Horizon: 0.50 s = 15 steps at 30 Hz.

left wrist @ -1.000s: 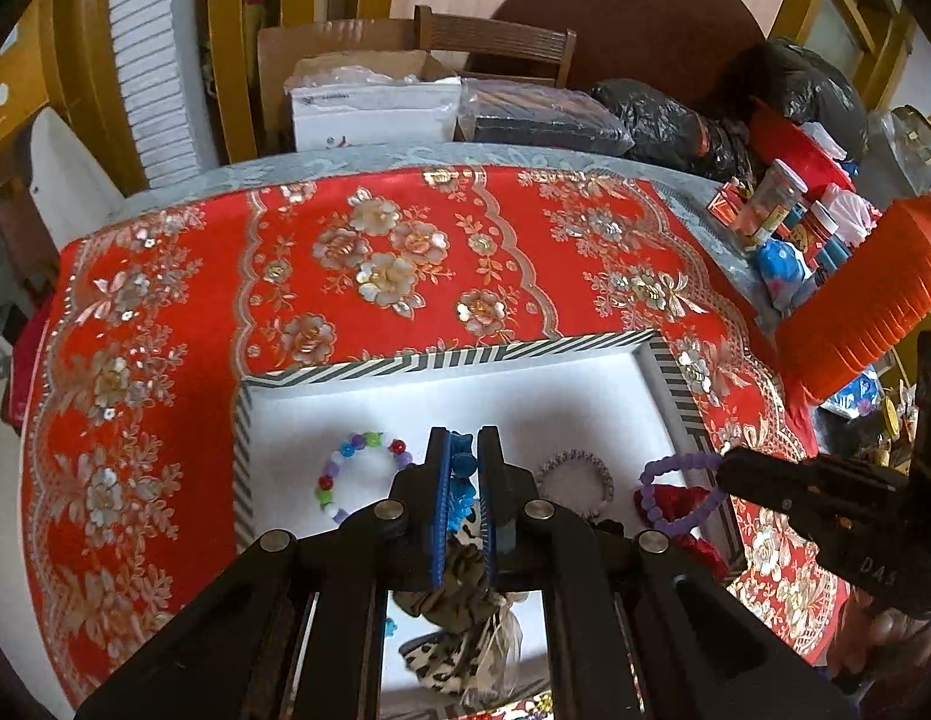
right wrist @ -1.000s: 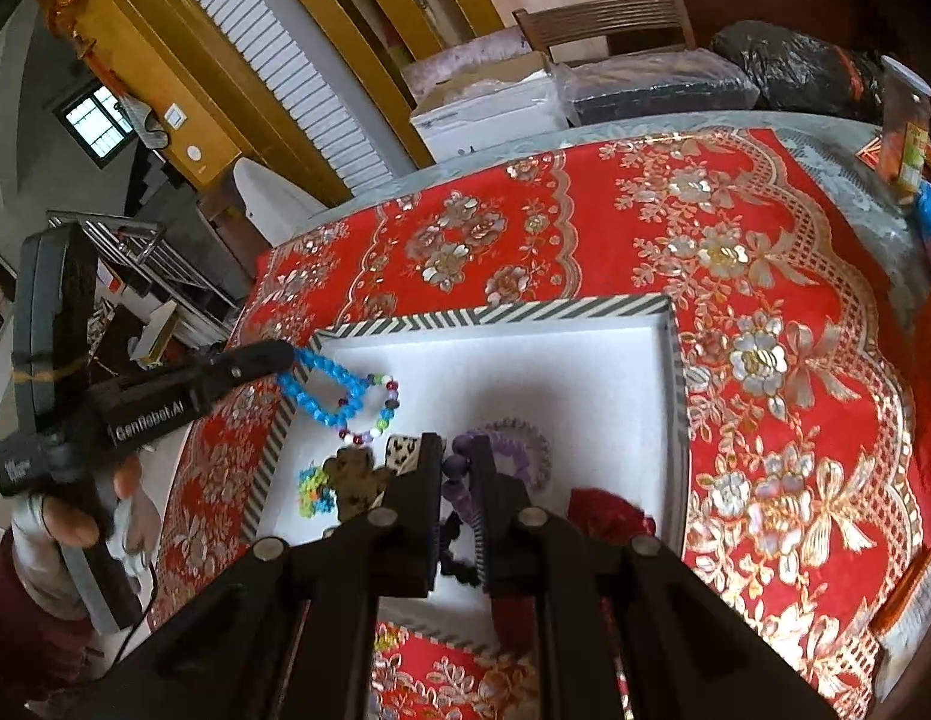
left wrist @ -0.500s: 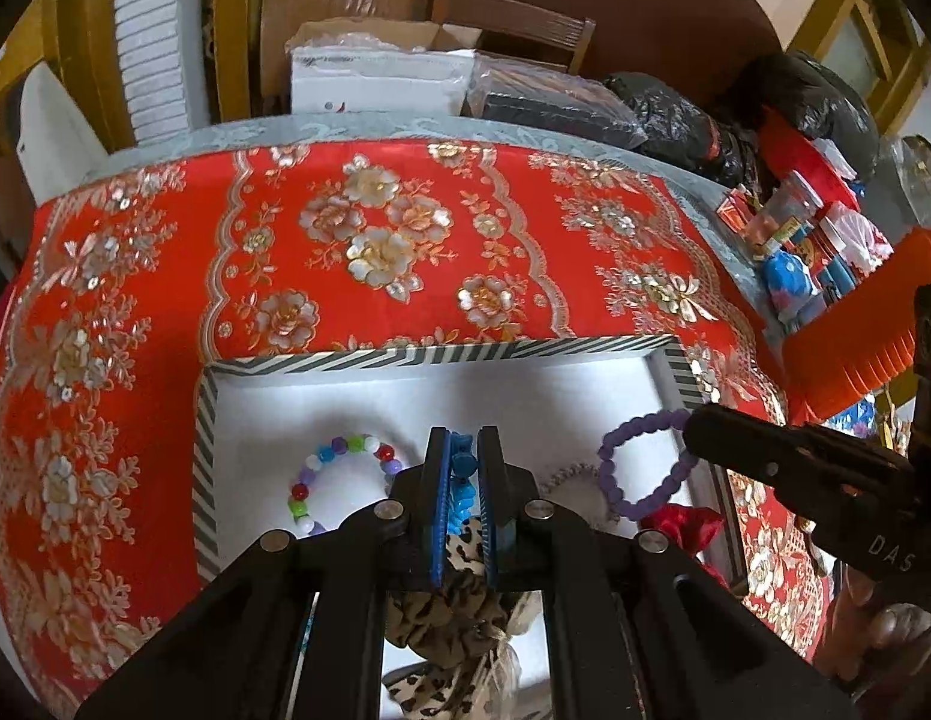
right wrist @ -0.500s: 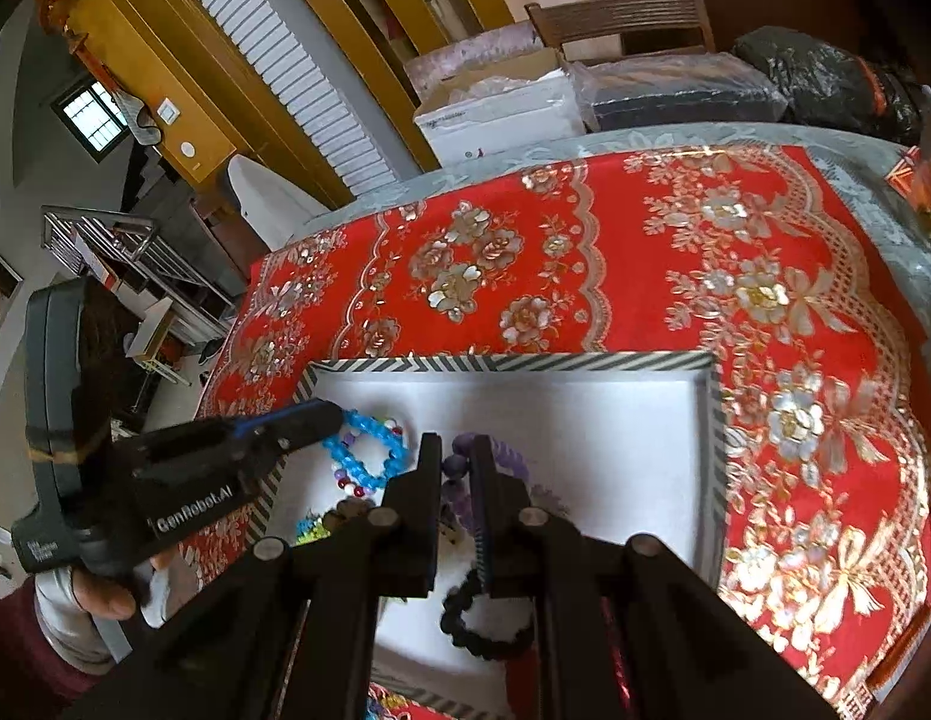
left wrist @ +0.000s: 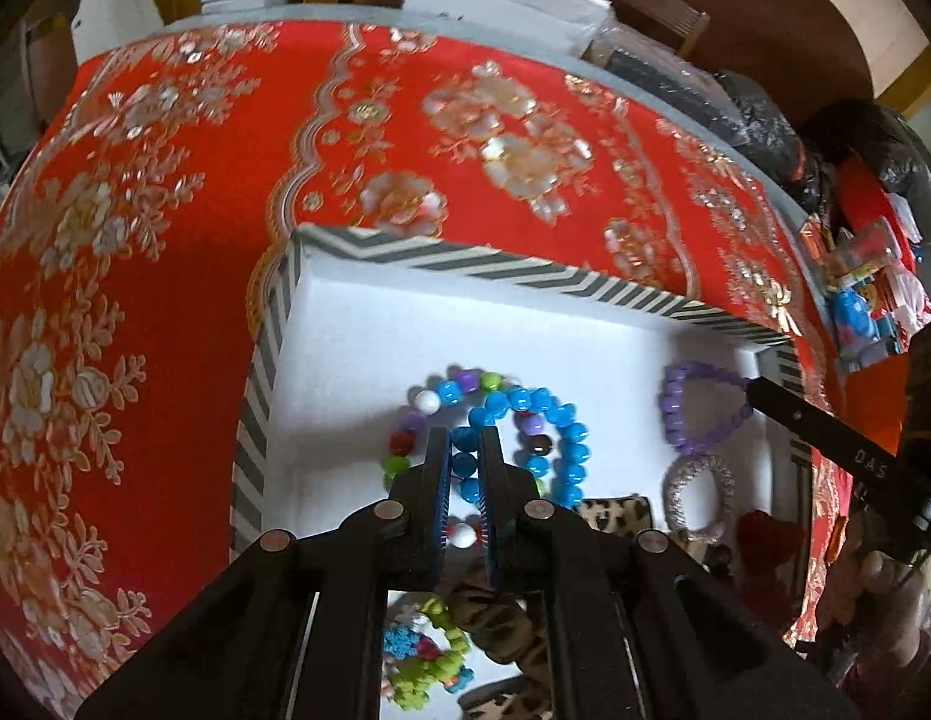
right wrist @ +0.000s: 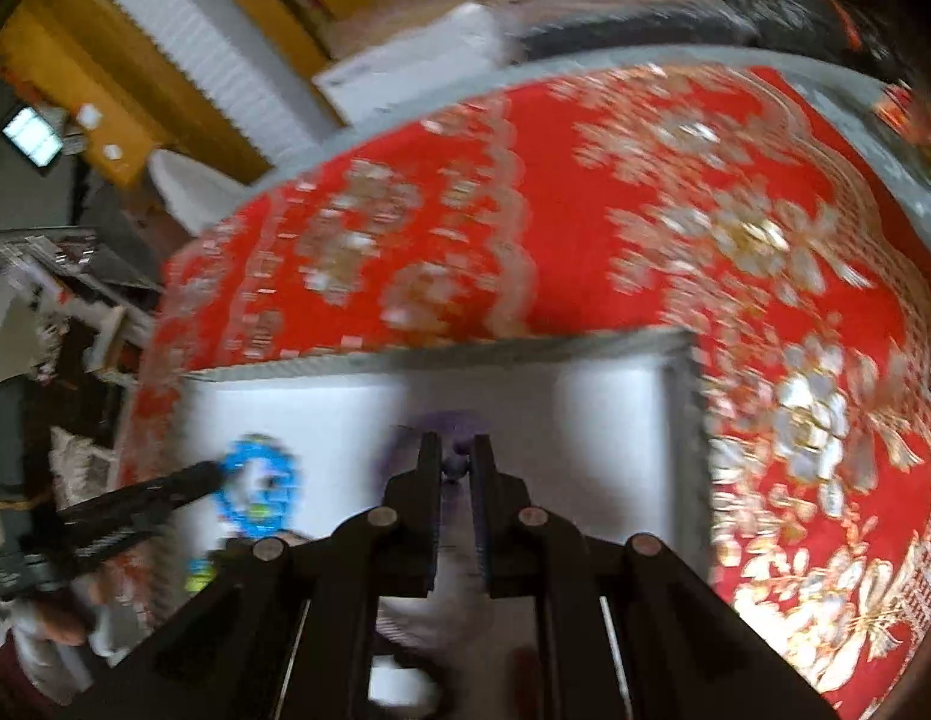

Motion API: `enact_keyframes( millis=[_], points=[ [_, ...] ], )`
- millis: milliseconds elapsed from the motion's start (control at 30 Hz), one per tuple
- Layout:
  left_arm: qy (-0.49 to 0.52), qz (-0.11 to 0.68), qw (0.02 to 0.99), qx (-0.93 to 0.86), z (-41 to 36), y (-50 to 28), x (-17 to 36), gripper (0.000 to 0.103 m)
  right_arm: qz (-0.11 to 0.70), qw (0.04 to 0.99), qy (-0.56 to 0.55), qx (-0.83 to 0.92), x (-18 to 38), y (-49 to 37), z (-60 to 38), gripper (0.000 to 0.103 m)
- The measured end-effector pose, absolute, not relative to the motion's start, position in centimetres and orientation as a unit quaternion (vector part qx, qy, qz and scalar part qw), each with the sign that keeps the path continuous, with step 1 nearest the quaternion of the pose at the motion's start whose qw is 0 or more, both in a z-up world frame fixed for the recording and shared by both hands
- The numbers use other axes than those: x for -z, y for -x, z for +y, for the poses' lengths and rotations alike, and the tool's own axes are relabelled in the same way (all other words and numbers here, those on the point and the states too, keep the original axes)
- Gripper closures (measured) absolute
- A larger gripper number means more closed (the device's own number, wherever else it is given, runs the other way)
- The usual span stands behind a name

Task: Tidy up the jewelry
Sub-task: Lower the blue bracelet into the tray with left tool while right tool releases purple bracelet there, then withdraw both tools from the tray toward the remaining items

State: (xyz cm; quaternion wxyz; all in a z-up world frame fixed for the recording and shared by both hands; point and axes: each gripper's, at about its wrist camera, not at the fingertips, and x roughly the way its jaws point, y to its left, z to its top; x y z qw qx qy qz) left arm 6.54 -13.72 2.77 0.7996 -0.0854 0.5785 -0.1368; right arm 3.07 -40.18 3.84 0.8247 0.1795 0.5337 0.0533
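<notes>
Blue round-bead elastic bracelet (left wrist: 528, 420): clenched between the jaws of the left gripper (left wrist: 465, 468), the loop draped over a multicoloured bead bracelet (left wrist: 417, 414) lying inside the white shallow box with the black-and-white striped rim (left wrist: 465, 264), toward its left wall. Likely light, limp on its cord, beads hard and slick; best pinched across one or two beads, as here, so the loop hangs free and does not roll out. Risk of snagging the multicoloured beads underneath on release.

Purple bead bracelet (left wrist: 699, 408): pulled into a rough triangle, gripped at one corner by the right gripper (right wrist: 455, 468), jaws closed on a bead; hanging near the far right corner of the box, whether touching the floor cannot be told. Same handling: light, stretchy, apt to spring back when let go.

Just nearer than it, a pale lilac twisted hair tie (left wrist: 699, 498), soft and easy to squeeze anywhere on its ring. Toward the near edge, leopard-print fabric scrunchies (left wrist: 615, 513), a red fabric piece (left wrist: 765, 540) by the right wall, and a small green-and-blue bead cluster (left wrist: 423, 660).

Box resting on a red tablecloth with gold and silver flowers (left wrist: 195, 300). Right wrist view heavily blurred; fine detail there not readable.
</notes>
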Motion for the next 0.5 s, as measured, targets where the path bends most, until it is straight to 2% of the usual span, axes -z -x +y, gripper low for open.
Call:
enact_keyframes(
  millis=[300, 433, 467, 500],
  points=[
    [0.072, 0.577, 0.802, 0.136, -15.6, -7.2, -2.2, 0.103, 0.534, 0.835, -0.133, -0.026, -2.4, -3.4, -40.1, 0.093],
    [0.068, 0.575, 0.803, 0.142, -15.9, -7.2, -2.2, 0.103, 0.537, 0.832, -0.132, -0.030, -2.9, -3.0, -39.9, 0.081],
    [0.072, 0.574, 0.803, 0.143, -15.8, -7.3, -2.2, 0.101, 0.537, 0.832, -0.134, -0.031, -3.1, -2.8, -39.9, 0.075],
    [0.076, 0.573, 0.803, 0.145, -15.8, -7.3, -2.3, 0.094, 0.535, 0.833, -0.135, -0.030, -3.4, -2.6, -39.9, 0.071]
  ],
)
